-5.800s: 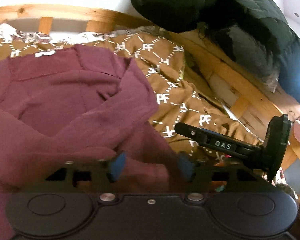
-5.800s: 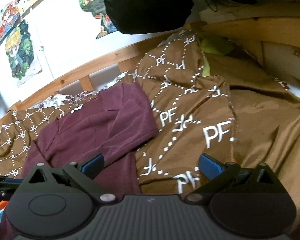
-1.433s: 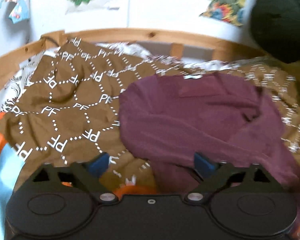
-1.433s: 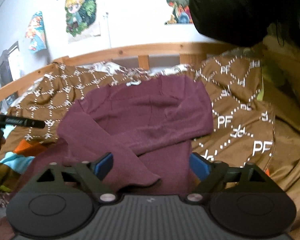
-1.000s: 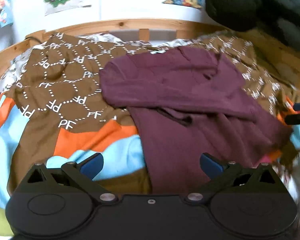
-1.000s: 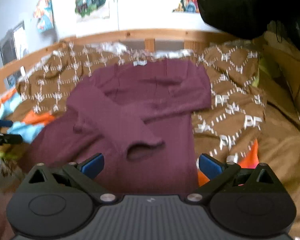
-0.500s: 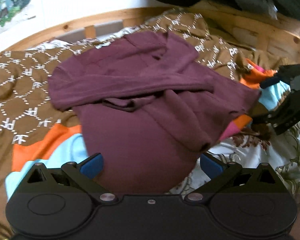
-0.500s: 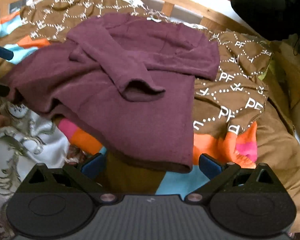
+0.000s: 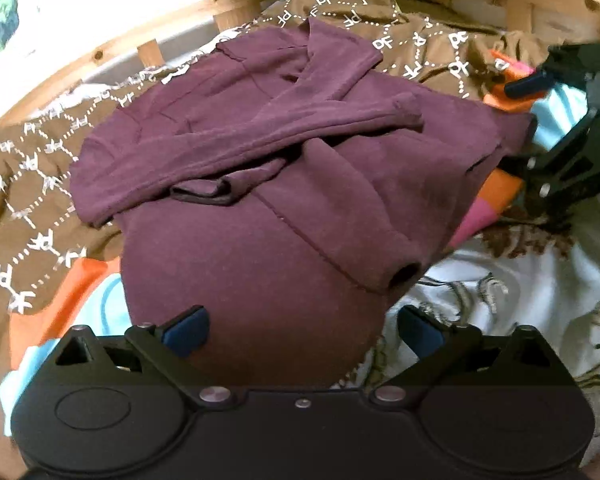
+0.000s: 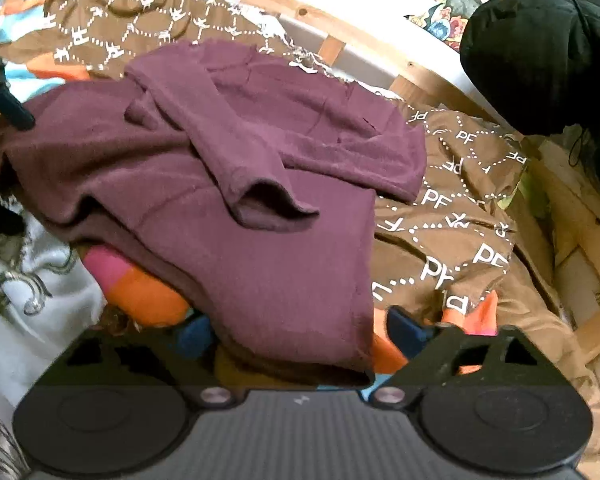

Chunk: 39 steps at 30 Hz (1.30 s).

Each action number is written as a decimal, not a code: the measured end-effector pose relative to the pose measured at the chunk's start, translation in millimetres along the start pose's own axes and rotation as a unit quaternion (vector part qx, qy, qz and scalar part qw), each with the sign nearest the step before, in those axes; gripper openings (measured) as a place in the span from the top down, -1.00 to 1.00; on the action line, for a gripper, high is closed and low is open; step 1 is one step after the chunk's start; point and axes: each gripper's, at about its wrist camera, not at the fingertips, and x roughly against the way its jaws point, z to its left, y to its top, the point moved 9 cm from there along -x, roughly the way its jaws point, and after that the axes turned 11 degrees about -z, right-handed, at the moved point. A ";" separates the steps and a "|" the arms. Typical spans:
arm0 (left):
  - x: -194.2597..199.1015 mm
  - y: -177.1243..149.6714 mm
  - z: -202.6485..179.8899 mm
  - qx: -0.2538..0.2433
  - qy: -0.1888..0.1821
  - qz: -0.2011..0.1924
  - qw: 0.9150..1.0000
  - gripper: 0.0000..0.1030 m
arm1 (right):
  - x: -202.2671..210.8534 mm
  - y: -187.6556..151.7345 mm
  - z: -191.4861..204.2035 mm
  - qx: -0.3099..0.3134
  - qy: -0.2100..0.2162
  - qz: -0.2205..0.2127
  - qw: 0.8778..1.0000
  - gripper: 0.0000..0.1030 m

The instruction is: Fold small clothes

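A maroon sweater (image 9: 284, 184) lies on the bed with both sleeves folded across its chest. In the left wrist view its near hem sits between the fingers of my left gripper (image 9: 302, 334), which stands open, pads clear of the cloth. The right gripper (image 10: 300, 334) is low over the sweater (image 10: 260, 184) at its other hem corner. Its jaws are closing with the hem edge between them, and the pads do not press on it. Each gripper shows at the edge of the other's view: the right gripper's blue fingertip (image 9: 528, 82) and a left finger (image 10: 10, 110).
A brown blanket with white "PF" print (image 10: 460, 216) lies under the sweater, over orange, pink and light-blue bedding (image 10: 140, 292). A white patterned sheet (image 9: 500, 304) covers the near side. A wooden bed rail (image 9: 148, 50) runs behind, and a black jacket (image 10: 540, 52) hangs at the right.
Both grippers have sunk and rolled toward the sweater's near hem, which now lies between each pair of fingers. The right gripper's fingers stand closer together than before.
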 end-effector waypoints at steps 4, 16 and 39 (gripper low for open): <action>-1.4 -0.5 1.2 -0.013 0.022 0.000 1.000 -0.86 | 1.1 4.0 -5.2 -0.020 0.012 -0.007 1.000 -0.27; 20.9 13.6 12.2 -0.013 0.058 -0.054 0.997 -0.49 | 10.6 21.3 -5.8 -0.043 0.025 -0.046 0.998 0.82; 20.7 2.3 20.8 -0.038 0.113 -0.016 0.993 0.52 | 27.5 45.7 -29.1 -0.106 0.006 -0.116 0.988 0.86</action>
